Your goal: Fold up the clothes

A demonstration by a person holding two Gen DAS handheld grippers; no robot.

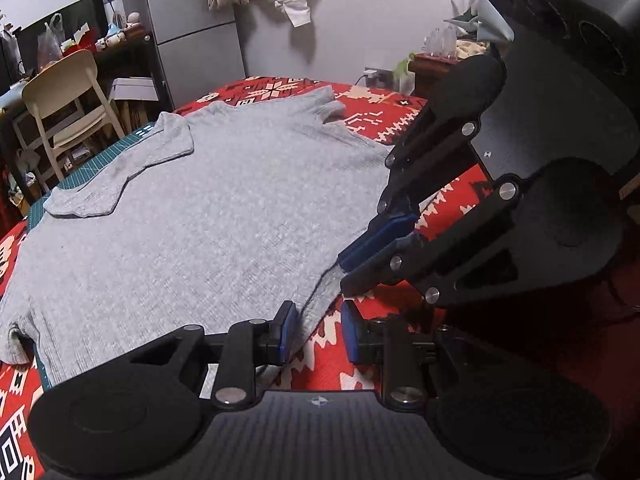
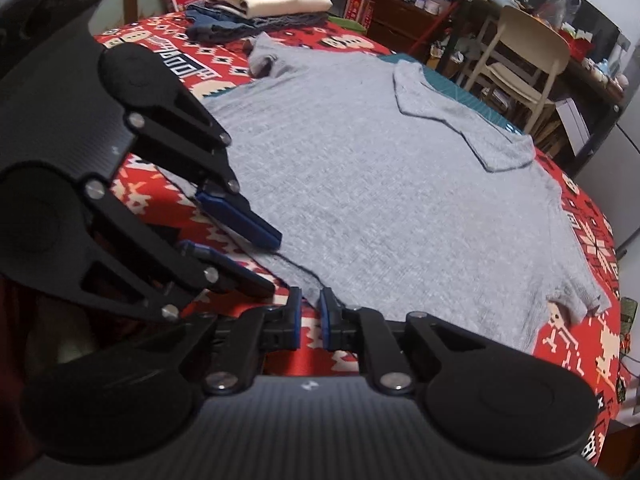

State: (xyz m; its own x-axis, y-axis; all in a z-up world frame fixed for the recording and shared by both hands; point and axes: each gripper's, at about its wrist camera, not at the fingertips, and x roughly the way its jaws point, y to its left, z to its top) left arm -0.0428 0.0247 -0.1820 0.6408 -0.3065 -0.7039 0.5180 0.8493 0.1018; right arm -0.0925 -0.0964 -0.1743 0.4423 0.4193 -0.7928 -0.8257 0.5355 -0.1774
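Observation:
A grey knit T-shirt (image 1: pixel 208 216) lies spread flat on the red patterned tablecloth (image 1: pixel 384 120), one sleeve folded inward over the body. It also shows in the right wrist view (image 2: pixel 380 184). My left gripper (image 1: pixel 318 330) is open, its blue pads either side of the shirt's near corner, at the hem edge. My right gripper (image 2: pixel 310 316) has its jaws narrowly apart around the same near corner. In the left wrist view the right gripper (image 1: pixel 344 270) sits just right of the corner. In the right wrist view the left gripper (image 2: pixel 276 264) comes in from the left.
A stack of folded clothes (image 2: pixel 264 8) sits at the table's far side. A green cutting mat (image 1: pixel 100 156) lies under the shirt. A cream chair (image 1: pixel 68 100) stands beside the table, cluttered shelves and a fridge (image 1: pixel 192 20) behind it.

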